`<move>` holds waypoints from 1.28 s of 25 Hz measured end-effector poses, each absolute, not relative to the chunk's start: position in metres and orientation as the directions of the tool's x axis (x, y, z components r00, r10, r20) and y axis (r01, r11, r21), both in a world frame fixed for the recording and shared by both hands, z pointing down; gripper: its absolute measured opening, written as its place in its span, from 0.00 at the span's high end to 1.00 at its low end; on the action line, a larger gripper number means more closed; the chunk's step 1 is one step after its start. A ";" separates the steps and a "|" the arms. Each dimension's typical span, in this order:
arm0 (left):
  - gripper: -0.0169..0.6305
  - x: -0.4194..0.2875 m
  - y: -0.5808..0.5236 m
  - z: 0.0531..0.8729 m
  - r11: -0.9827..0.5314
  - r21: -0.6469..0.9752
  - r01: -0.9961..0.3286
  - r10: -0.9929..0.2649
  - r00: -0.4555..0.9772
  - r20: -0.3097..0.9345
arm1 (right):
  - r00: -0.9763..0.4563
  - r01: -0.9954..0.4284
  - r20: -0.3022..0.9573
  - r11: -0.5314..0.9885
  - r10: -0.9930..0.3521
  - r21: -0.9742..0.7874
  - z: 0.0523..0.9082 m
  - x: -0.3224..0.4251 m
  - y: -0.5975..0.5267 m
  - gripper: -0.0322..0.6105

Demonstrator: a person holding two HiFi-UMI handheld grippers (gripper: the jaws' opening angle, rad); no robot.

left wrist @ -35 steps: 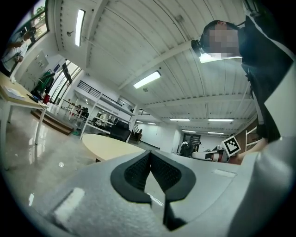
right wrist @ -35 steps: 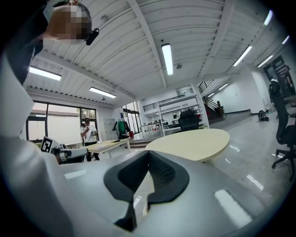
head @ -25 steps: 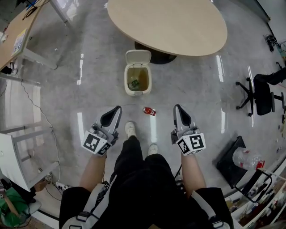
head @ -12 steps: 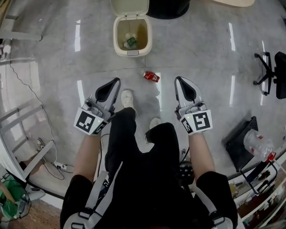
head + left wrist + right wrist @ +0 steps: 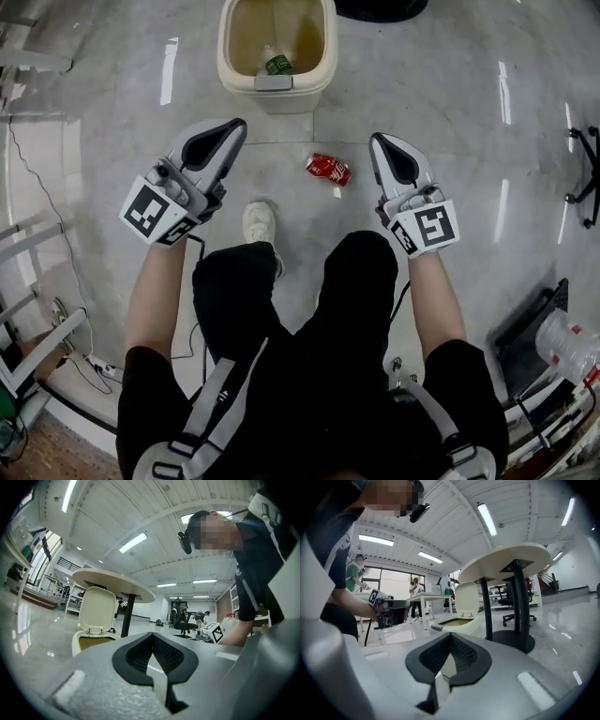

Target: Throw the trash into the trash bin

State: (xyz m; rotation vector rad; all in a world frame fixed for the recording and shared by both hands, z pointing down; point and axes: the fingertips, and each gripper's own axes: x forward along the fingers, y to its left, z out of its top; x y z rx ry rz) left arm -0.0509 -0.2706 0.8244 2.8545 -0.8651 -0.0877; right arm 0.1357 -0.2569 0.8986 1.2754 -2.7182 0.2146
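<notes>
Seen from the head view, a person is holding two grippers over a glossy grey floor [image 5: 450,84]. The left gripper [image 5: 234,125] is pointing toward the bin [image 5: 228,70]; its jaws are resting together with nothing between them, as the left gripper view is showing. The right gripper [image 5: 379,141] is likewise pointing forward, its jaws pressed together and empty. The trash, a red can [image 5: 328,169], is lying on its side on the floor between the two grippers, nearer the right one. It is touching neither gripper and is lying just short of the bin. The bin is standing open ahead of the left gripper, with its lid [image 5: 97,609] raised upright behind it. Inside the bin a bottle [image 5: 278,65] with a green label is lying against the near wall. A white shoe [image 5: 260,225] is resting on the floor below the can, beside the left gripper. Behind the bin, a round table [image 5: 506,559] on a dark pedestal is showing in both gripper views. An office chair [image 5: 586,173] is standing at the right edge, well apart from the can.
</notes>
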 end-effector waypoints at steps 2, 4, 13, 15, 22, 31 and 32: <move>0.97 -0.046 -0.263 0.851 -0.845 0.160 -0.510 -0.518 0.855 -0.008 | -0.674 -0.731 0.196 0.681 -0.712 -0.044 0.935 0.126 -0.258 0.94; 0.97 -0.046 -0.256 0.873 -0.854 0.147 -0.499 -0.502 0.865 0.019 | -0.702 -0.700 0.217 0.713 -0.678 -0.039 0.963 0.118 -0.260 0.94; 0.97 -0.070 -0.236 0.904 -0.798 0.231 -0.557 -0.568 0.823 0.023 | -0.764 -0.617 0.317 0.780 -0.562 -0.106 1.010 0.097 -0.258 0.94; 0.97 -0.070 -0.236 0.917 -0.796 0.239 -0.556 -0.567 0.823 0.026 | -0.781 -0.563 0.395 0.819 -0.483 -0.112 1.035 0.089 -0.254 0.94; 0.97 -0.063 -0.231 0.951 -0.792 0.304 -0.529 -0.543 0.838 0.042 | -0.685 -0.403 0.708 0.899 -0.173 -0.170 1.161 0.072 -0.223 0.52; 0.97 -0.089 -0.223 0.972 -0.752 0.350 -0.559 -0.578 0.814 0.058 | -0.381 -0.406 0.922 0.884 0.068 -0.232 1.296 0.101 -0.190 0.30; 0.97 -0.092 -0.221 0.977 -0.748 0.356 -0.560 -0.577 0.814 0.069 | -0.351 -0.418 0.932 0.876 0.086 -0.239 1.306 0.108 -0.188 0.29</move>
